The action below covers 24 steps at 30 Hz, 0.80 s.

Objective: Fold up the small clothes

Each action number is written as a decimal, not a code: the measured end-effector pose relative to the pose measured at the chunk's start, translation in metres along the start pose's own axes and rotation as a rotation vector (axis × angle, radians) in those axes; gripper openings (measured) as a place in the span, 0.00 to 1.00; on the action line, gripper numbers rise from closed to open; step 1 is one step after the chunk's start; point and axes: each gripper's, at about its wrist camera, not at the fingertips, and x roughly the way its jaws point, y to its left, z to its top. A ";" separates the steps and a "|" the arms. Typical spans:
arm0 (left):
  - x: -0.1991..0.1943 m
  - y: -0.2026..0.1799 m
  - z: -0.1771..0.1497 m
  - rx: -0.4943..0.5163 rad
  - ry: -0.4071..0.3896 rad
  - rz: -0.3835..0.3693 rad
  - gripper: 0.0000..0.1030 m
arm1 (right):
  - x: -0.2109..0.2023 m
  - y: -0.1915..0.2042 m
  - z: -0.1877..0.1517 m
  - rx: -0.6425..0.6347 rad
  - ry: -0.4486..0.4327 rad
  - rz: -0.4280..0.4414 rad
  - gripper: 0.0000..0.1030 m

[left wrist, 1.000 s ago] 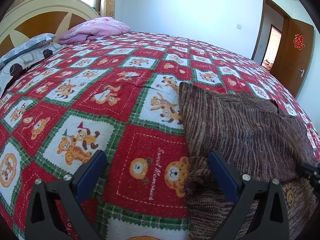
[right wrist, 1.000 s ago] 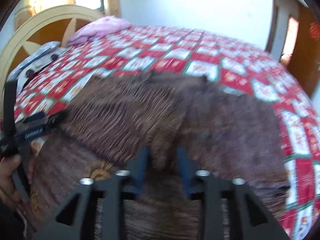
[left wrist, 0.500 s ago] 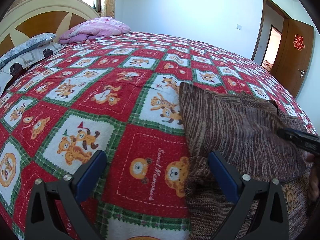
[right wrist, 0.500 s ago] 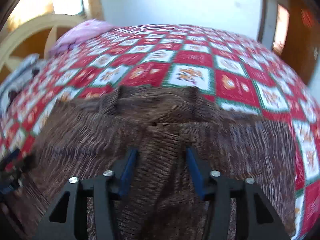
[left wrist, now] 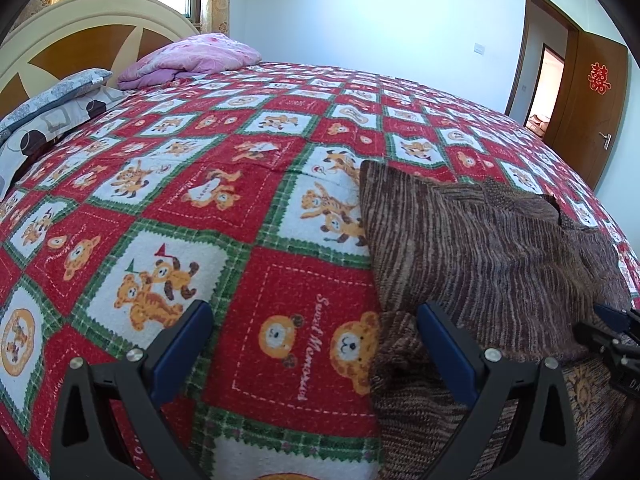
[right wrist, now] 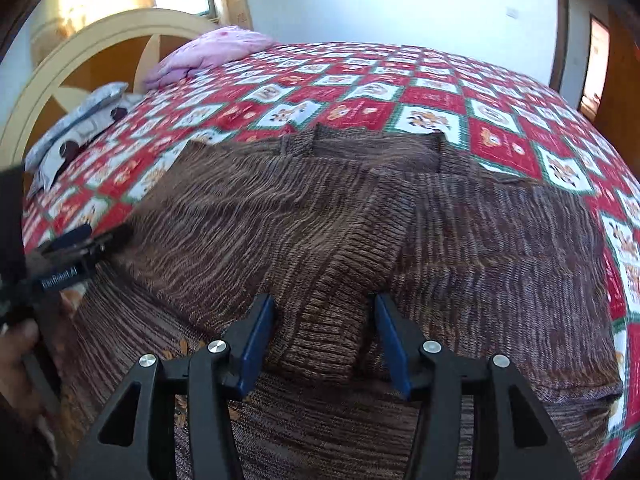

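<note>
Currently the right gripper (right wrist: 324,336) stands half apart, its pads flanking but clear of the brown sweater's (right wrist: 320,216) ribbed cuff.

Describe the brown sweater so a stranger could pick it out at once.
Start from the bed's red, white and green bear-print blanket. On its near part lies the brown sweater, spread flat with one sleeve folded across it. It is the only dark, ribbed knit there; the pink quilt lies far off by the headboard.
</note>
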 end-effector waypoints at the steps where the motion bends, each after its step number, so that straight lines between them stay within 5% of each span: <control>1: 0.000 0.000 0.000 0.001 0.000 0.001 1.00 | -0.002 0.000 -0.001 0.002 0.000 -0.006 0.51; 12: 0.003 -0.005 0.000 0.026 0.023 0.029 1.00 | -0.010 -0.004 -0.014 -0.010 -0.011 -0.025 0.53; 24: -0.029 -0.009 0.000 0.046 0.031 0.005 1.00 | -0.074 -0.020 -0.055 0.034 -0.077 -0.022 0.54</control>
